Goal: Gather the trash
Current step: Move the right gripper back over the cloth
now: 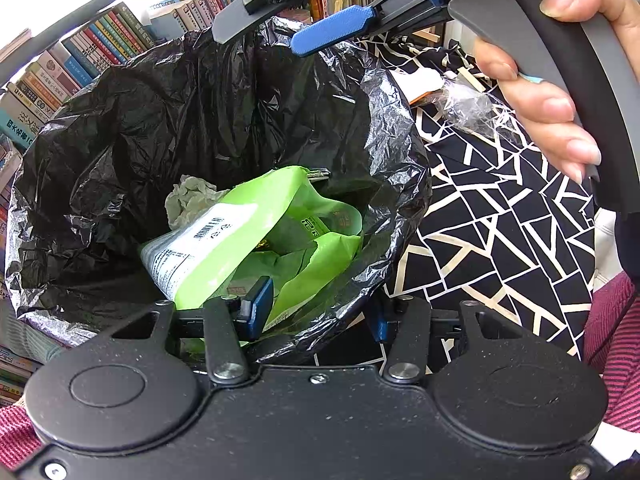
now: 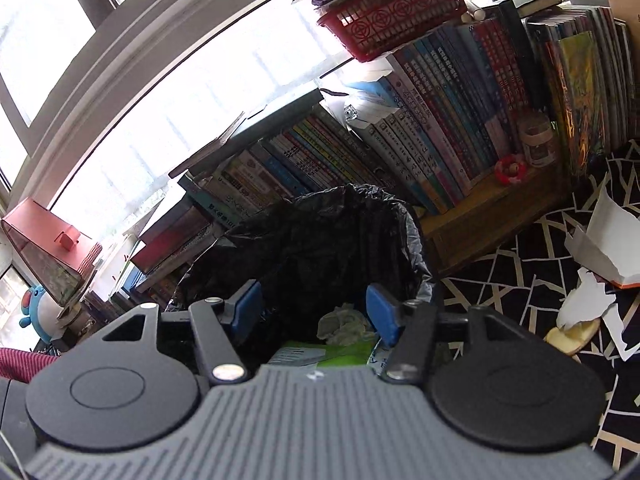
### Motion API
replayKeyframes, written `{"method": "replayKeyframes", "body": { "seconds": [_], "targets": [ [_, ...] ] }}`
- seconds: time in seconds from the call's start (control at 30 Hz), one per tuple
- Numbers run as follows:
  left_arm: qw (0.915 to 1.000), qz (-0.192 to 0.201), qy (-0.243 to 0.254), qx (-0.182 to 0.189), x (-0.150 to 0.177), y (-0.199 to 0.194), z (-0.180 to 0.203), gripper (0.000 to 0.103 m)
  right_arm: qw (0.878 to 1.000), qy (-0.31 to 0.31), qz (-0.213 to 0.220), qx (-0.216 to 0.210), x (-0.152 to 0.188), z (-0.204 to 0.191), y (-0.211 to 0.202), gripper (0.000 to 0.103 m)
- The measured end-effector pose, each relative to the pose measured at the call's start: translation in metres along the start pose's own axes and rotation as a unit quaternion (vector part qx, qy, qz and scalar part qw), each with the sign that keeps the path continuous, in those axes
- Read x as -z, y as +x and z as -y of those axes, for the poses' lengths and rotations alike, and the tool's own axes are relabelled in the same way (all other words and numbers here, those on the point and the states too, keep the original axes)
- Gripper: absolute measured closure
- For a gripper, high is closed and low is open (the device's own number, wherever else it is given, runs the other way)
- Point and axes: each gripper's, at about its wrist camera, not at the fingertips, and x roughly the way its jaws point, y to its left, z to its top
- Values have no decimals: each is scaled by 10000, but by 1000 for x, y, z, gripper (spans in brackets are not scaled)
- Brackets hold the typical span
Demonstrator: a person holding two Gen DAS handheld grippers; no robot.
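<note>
Trash bag rim runs through the left tool, contact hidden; right tool gapes empty.

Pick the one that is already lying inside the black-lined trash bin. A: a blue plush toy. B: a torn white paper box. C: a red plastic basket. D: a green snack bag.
D: the green snack bag lies at the bottom of the trash bin, next to a crumpled tissue.
</note>
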Motion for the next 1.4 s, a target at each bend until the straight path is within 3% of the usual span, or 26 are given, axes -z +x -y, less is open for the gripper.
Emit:
{"method": "replayKeyframes", "body": {
  "seconds": [0.3,0.37,0.5,0.73,1.13,1.4],
  "targets": [
    [10000,1,-3,2,0,0,0,57,9992,135,287,240,-6,12,-9,26],
    [10000,-2,-11,5,0,0,0,56,9984,155,375,392,-8,15,-12,18],
    [10000,-7,-22,11,-1,0,-1,56,9966,279,584,511,-12,24,-22,18],
    [10000,-9,-21,11,-1,0,0,56,9888,309,803,1220,-17,44,-26,10],
    [10000,-10,-34,25,-1,0,-1,56,9648,356,405,2574,-3,96,6,7],
    [10000,-17,-48,21,-1,0,-1,56,9503,383,17,3090,10,130,30,7]
  ]
}}
